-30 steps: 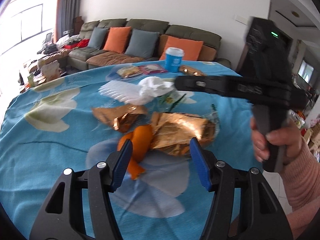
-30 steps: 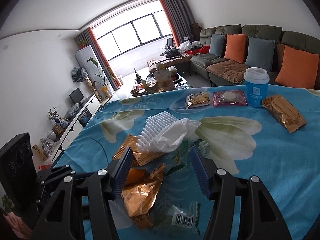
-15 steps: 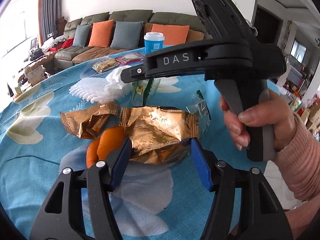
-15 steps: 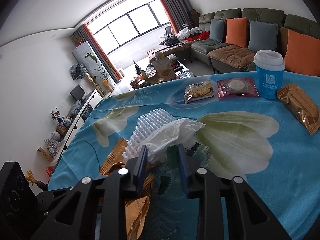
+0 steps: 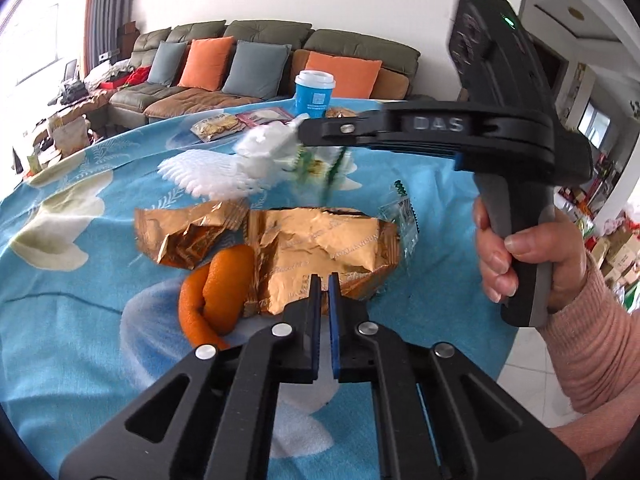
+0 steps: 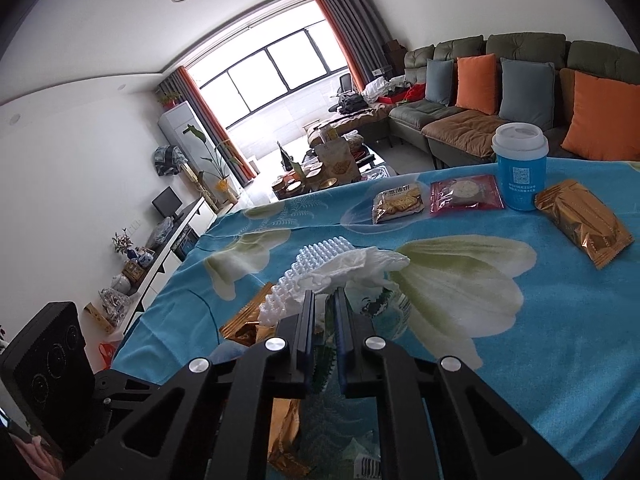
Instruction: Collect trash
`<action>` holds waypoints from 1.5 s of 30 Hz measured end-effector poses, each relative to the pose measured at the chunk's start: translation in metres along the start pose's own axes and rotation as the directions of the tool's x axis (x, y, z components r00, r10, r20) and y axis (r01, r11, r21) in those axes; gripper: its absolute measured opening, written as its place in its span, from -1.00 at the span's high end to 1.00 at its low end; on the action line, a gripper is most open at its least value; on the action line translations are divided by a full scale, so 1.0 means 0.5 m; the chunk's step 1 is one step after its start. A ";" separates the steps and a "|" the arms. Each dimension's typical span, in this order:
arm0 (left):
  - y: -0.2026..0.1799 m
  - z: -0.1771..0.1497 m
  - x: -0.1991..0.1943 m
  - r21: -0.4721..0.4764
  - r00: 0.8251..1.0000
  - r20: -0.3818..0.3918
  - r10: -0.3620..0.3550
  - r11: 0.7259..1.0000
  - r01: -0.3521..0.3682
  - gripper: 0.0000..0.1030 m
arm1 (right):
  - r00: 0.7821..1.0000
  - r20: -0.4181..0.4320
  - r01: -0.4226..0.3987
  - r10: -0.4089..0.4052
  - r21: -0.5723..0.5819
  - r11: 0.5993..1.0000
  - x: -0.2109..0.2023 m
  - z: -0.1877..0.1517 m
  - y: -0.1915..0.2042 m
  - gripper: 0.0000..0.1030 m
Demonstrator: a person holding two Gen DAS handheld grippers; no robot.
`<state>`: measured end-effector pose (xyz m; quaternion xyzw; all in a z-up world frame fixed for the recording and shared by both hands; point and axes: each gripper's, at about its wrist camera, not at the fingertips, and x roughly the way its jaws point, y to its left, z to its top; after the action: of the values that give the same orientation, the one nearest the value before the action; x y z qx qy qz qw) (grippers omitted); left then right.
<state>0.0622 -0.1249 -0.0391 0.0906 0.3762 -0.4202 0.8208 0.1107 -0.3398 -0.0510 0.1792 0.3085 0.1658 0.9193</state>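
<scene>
- Trash pile sits low-centre in both views on the blue floral cloth of the counter [image 5: 72, 312]: gold foil wrapper [image 5: 332, 252], second crumpled gold wrapper [image 5: 188, 232] to its left, orange peel [image 5: 216, 300] touching both, clear plastic wrapper [image 5: 404, 220] to the right.
- Left claw [image 5: 325, 280]: jaws brought together, clamped on the near edge of the gold foil wrapper.
- Right claw [image 6: 323, 300]: jaws have just been closing; a clear green-printed wrapper [image 6: 320, 364] is pinched between them. White tissue [image 6: 352, 266] and white foam net [image 6: 304, 276] lie at its tips; whether they are also gripped is unclear.
- In the left view, a hand [image 5: 528, 264] holds the right claw's handle at right of frame.
- Upper right, far counter edge: blue cup [image 6: 520, 168], cracker packet [image 6: 396, 202], red packet [image 6: 464, 194], sealed gold packet [image 6: 584, 222].
- Sofa [image 6: 500, 80] behind.
</scene>
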 end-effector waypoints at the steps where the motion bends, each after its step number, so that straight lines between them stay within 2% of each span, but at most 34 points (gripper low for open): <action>1: 0.002 -0.003 -0.005 -0.008 1.000 0.003 -0.004 1.000 0.004 0.92 | 1.000 0.009 0.000 -0.001 0.004 1.000 -0.009 -0.002 -0.001 0.84; 8: 0.016 -0.024 -0.031 -0.037 1.000 0.017 -0.010 0.999 0.011 0.89 | 0.999 0.043 -0.010 0.009 0.024 1.000 -0.058 -0.012 -0.012 0.84; 10: 0.014 -0.025 -0.034 -0.031 1.000 0.028 -0.007 0.999 0.008 0.81 | 0.998 0.050 -0.026 0.024 0.035 0.999 -0.068 -0.014 -0.014 0.84; 13: 0.004 -0.021 -0.039 -0.011 0.999 0.046 -0.010 1.000 0.010 0.45 | 0.997 0.069 -0.050 0.047 0.045 0.998 -0.079 -0.011 -0.012 0.84; 14: -0.002 -0.022 -0.041 -0.005 0.999 0.046 -0.003 1.000 0.003 0.22 | 0.996 0.077 -0.053 0.049 0.042 0.998 -0.085 -0.011 -0.009 0.84; 15: -0.007 -0.022 -0.039 -0.003 0.999 0.043 0.002 1.000 -0.002 0.12 | 0.995 0.085 -0.057 0.053 0.037 0.998 -0.090 -0.010 -0.005 0.84; 19: -0.014 -0.024 -0.027 -0.010 1.000 0.018 -0.008 1.000 0.008 0.09 | 0.992 0.104 -0.079 0.076 0.032 0.996 -0.107 -0.011 0.000 0.84; 22: -0.010 -0.027 -0.008 -0.034 1.000 -0.013 -0.028 0.999 0.028 0.04 | 0.994 0.087 -0.075 0.072 0.036 0.997 -0.098 -0.018 -0.006 0.84; 26: 0.008 -0.028 0.013 -0.097 0.996 -0.034 -0.077 0.993 0.073 -0.15 | 0.997 0.044 -0.071 0.068 0.063 0.995 -0.075 -0.032 -0.019 0.84; 31: 0.047 -0.019 0.034 -0.218 0.986 -0.027 -0.164 0.964 0.154 -0.15 | 0.997 0.014 -0.076 0.076 0.066 0.995 -0.060 -0.046 -0.024 0.84; 34: 0.067 -0.013 0.050 -0.284 0.978 -0.019 -0.209 0.939 0.195 -0.09 | 0.997 0.012 -0.078 0.077 0.064 0.995 -0.061 -0.048 -0.024 0.84; 35: 0.073 -0.012 0.056 -0.304 0.975 -0.020 -0.220 0.931 0.203 0.03 | 0.997 0.012 -0.079 0.078 0.066 0.995 -0.061 -0.049 -0.025 0.84; 36: 0.077 -0.009 0.062 -0.320 0.973 -0.018 -0.229 0.923 0.212 0.27 | 0.997 0.012 -0.078 0.078 0.068 0.995 -0.061 -0.049 -0.026 0.84; 38: 0.082 -0.009 0.069 -0.342 0.970 -0.022 -0.244 0.913 0.222 0.49 | 0.997 0.013 -0.080 0.079 0.071 0.994 -0.062 -0.050 -0.028 0.84; 40: 0.086 -0.011 0.068 -0.352 0.968 -0.010 -0.251 0.907 0.232 0.57 | 0.997 0.014 -0.081 0.080 0.072 0.994 -0.062 -0.051 -0.026 0.84; 45: 0.079 -0.016 0.043 -0.319 0.967 0.009 -0.254 0.916 0.243 0.64 | 0.995 0.026 -0.098 0.097 0.061 0.993 -0.070 -0.046 -0.015 0.84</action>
<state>0.0956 -0.1097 -0.0663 -0.0842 0.4605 -0.4535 0.7584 0.0715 -0.3556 -0.0537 0.2246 0.2937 0.1988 0.9076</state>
